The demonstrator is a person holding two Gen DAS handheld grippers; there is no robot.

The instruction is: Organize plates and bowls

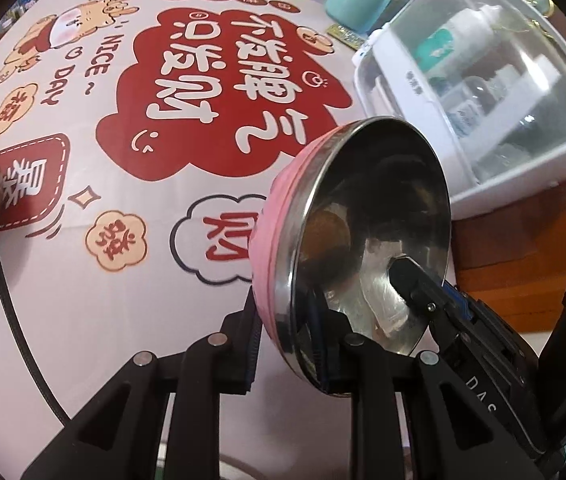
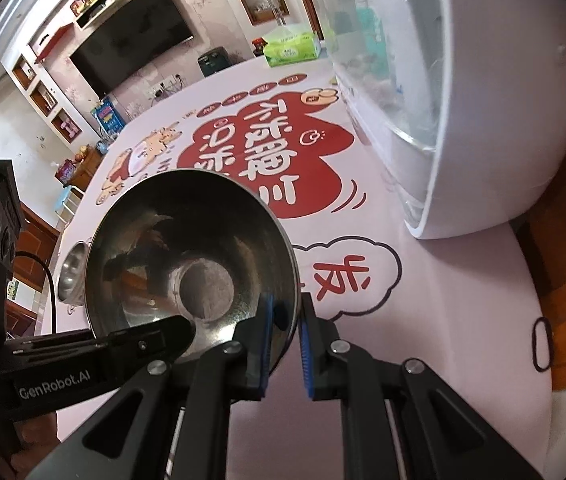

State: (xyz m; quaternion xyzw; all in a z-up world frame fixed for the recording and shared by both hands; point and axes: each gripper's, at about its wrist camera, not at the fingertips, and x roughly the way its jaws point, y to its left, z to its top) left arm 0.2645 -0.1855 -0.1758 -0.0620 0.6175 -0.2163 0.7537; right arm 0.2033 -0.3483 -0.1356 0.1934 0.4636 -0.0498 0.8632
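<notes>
Bowl (image 2: 191,256), pinched at opposite rim edges by our nearly closed left tongs (image 1: 295,316) and right tongs (image 2: 285,340), hangs tilted above the worktop's (image 1: 83,288) near edge; uneven pulling could slip it free.

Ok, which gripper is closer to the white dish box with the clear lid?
Right. The right gripper clamps the pink bowl by its rim on the side facing the box; the left gripper grips the rim on the side away from it.
</notes>
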